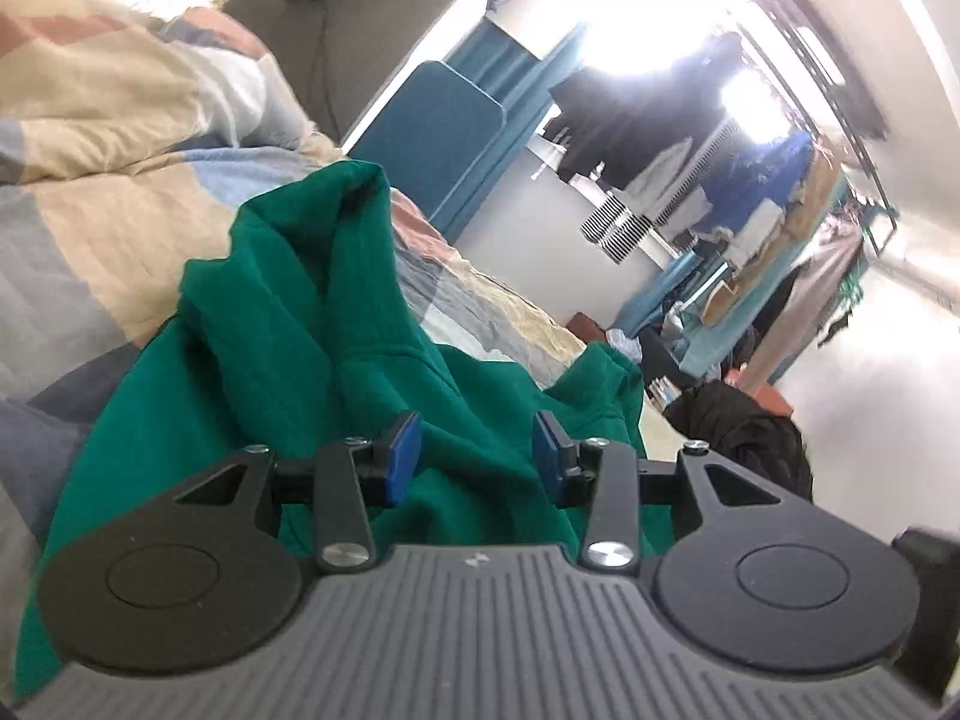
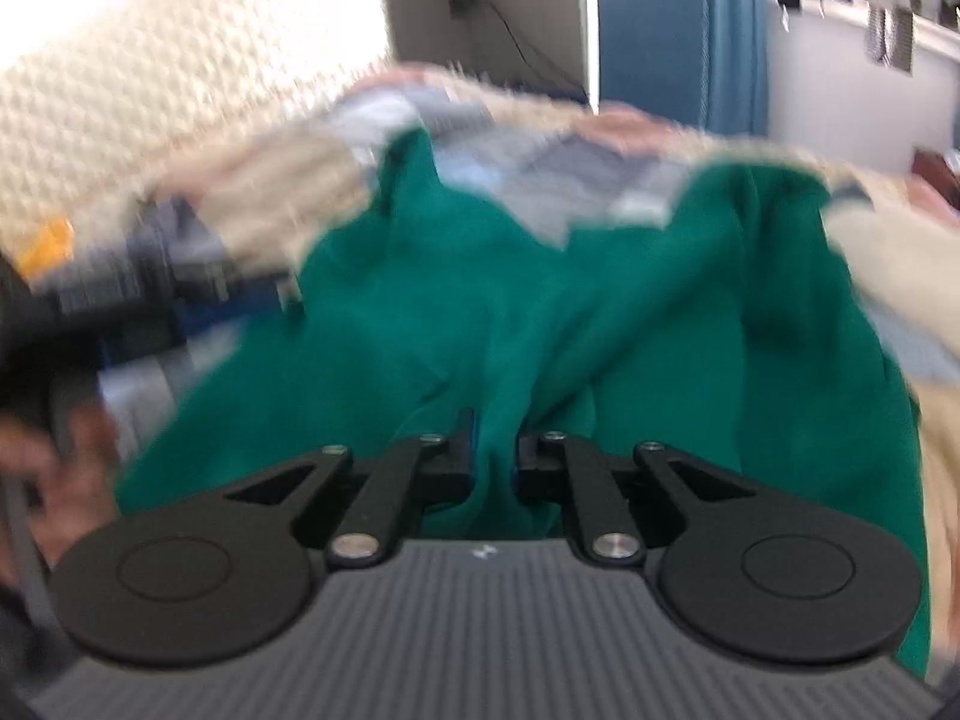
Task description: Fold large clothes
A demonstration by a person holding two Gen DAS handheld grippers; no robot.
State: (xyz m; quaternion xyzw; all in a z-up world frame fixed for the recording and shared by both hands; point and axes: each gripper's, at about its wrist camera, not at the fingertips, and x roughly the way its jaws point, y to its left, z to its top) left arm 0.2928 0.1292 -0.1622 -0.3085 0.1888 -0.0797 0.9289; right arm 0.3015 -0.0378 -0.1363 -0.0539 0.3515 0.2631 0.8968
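A large green garment (image 1: 288, 324) lies crumpled on a patchwork quilt (image 1: 90, 192), with one fold standing up in a peak. My left gripper (image 1: 476, 459) hovers over it, its blue pads (image 1: 403, 456) apart; cloth shows in the gap, but neither pad presses on it. In the blurred right wrist view the same green garment (image 2: 600, 312) spreads across the quilt (image 2: 888, 264). My right gripper (image 2: 495, 450) is shut on a ridge of that green cloth, which is pinched between its jaws. A person's hand (image 2: 66, 480) shows at the left edge.
A quilted cream headboard (image 2: 150, 90) stands behind the bed. Beyond the bed's far side are a blue padded panel (image 1: 432, 150), a rail of hanging clothes (image 1: 750, 192) and a dark heap on the floor (image 1: 750, 438).
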